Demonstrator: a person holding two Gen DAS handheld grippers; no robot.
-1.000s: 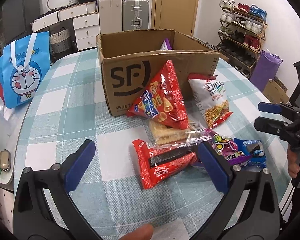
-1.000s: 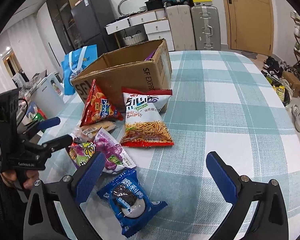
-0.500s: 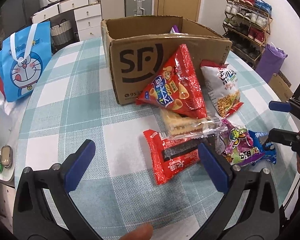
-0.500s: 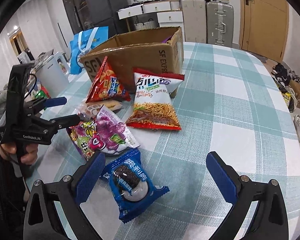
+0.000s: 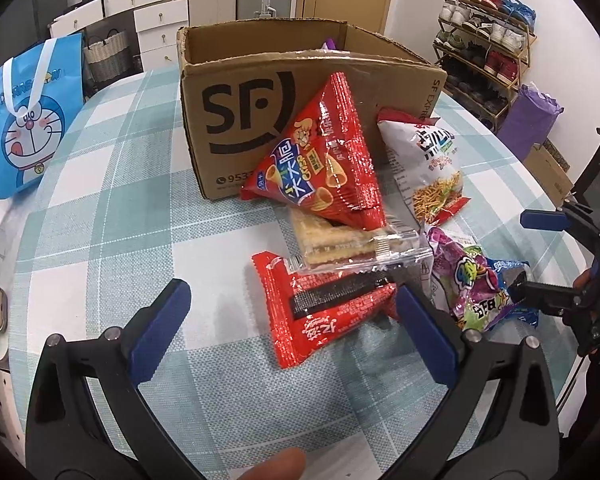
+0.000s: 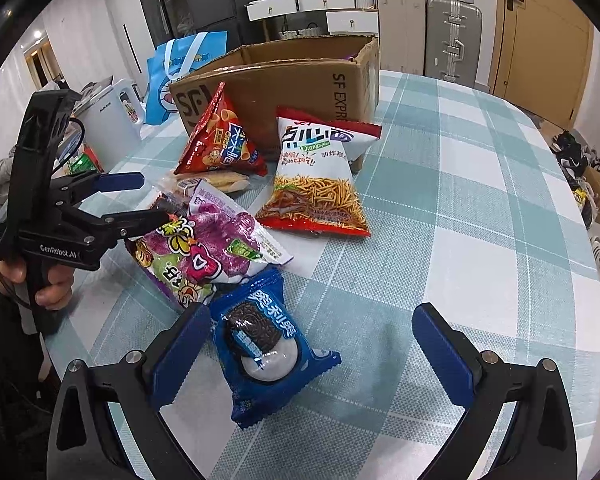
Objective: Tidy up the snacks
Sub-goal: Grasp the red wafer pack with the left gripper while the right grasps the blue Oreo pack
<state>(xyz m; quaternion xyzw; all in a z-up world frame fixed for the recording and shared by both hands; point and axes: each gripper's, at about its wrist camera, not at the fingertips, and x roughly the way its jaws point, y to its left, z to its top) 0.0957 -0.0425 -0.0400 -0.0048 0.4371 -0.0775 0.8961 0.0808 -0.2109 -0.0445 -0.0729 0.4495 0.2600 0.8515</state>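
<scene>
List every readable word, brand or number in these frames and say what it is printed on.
"SF" and "953...", cut off: cardboard box front.
"SF EXPRE...", cut off: box side.
"GenRobot.AI": left gripper body.
"CRISP": red triangular snack bag.
"DianXinMian", small: white noodle snack bag.
Chinese print on the packets and the blue cartoon bag lettering: not readable.
</scene>
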